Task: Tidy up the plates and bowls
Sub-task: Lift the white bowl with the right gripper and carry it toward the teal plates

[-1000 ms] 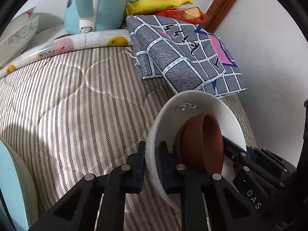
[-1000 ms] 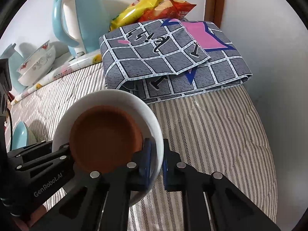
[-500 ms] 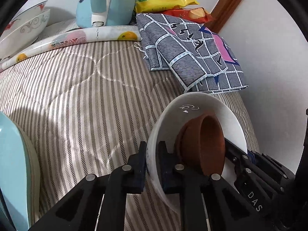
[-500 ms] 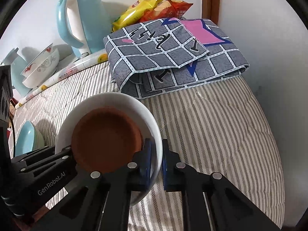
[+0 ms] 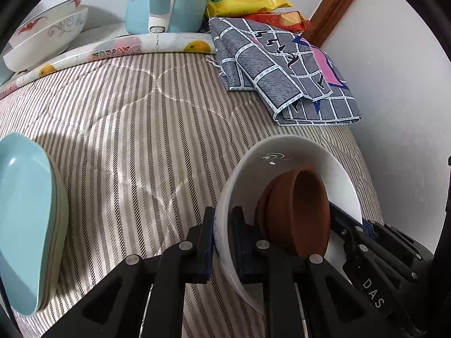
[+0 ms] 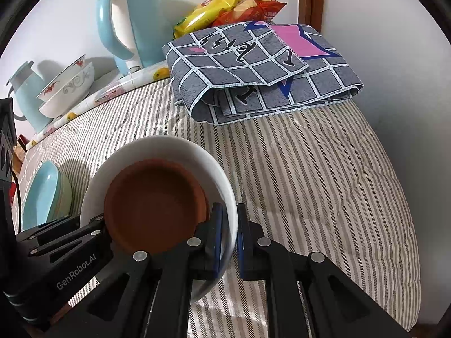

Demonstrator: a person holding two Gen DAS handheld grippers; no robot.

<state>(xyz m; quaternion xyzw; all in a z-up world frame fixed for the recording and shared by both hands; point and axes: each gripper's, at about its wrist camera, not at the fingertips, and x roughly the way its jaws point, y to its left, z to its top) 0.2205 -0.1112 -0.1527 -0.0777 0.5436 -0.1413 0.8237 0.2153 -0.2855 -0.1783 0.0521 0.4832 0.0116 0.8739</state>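
A white bowl (image 5: 284, 155) (image 6: 166, 146) with brown clay bowls (image 5: 298, 211) (image 6: 155, 202) nested inside is held over the striped quilted cover by both grippers. My left gripper (image 5: 222, 233) is shut on the bowl's near-left rim, one finger inside and one outside. My right gripper (image 6: 229, 233) is shut on the opposite rim in the same way. The right gripper (image 5: 366, 239) shows behind the bowl in the left wrist view, and the left gripper (image 6: 56, 239) shows at the lower left of the right wrist view. A stack of pale blue bowls (image 5: 25, 219) (image 6: 45, 194) sits to the left.
Two white patterned bowls (image 5: 48, 31) (image 6: 67, 87) and a blue kettle (image 5: 166, 0) (image 6: 132, 25) stand on a fruit-print mat at the back. A folded grey checked cloth (image 5: 282, 67) (image 6: 259, 70) and snack bags (image 6: 225, 8) lie by the right wall. A blue jug (image 6: 25, 95) stands far left.
Both grippers have carried the white bowl leftward over the cover. The pale blue stack has come nearer and larger on the left, and the cloth has slid to the right in both views.
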